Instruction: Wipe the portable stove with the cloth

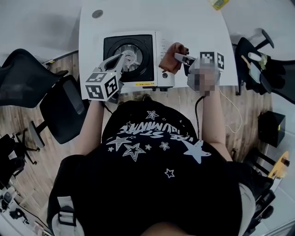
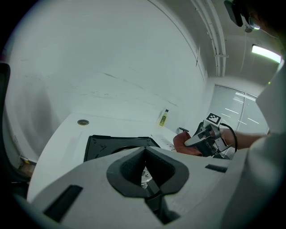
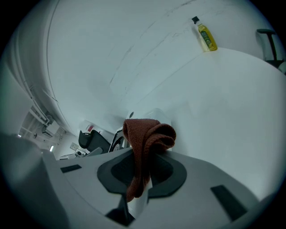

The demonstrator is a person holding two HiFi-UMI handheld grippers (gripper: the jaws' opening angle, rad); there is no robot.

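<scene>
**Containers.** One bottle (image 1: 220,3) lies at the far right edge of the white worktop (image 1: 193,23), well apart from everything else. The right gripper view shows it (image 3: 206,37) with a dark cap and yellow contents. The black recessed pan of the portable stove (image 1: 110,46) holds the round metal burner at its centre.

**Task items.** The stove sits at the near middle of the worktop, its white control section to the right. The brown cloth (image 1: 171,57) hangs bunched over that white section.

**Grippers.** The right gripper (image 1: 180,57) is clenched on the cloth. Its own view shows the fabric (image 3: 147,134) pinched between the jaws, folded over above them with a tail hanging below. The left gripper (image 1: 123,59) is over the burner. In its own view (image 2: 144,154) the jaws are closed together with nothing between them, and burner metal shows behind.

**View differences.**
- Only the head view shows the person's black star-print shirt (image 1: 156,147), the wooden floor and the office chairs (image 1: 46,92) on either side.
- The left gripper view shows the right gripper (image 2: 201,138) from the side, with its marker cube (image 2: 213,118) and the cloth (image 2: 181,144) beneath it. It also shows the bottle (image 2: 163,118) beyond and a round grommet (image 2: 82,121) in the worktop past the stove (image 2: 103,145).
- The right gripper view gives mostly bare worktop (image 3: 232,98) and wall.
</scene>
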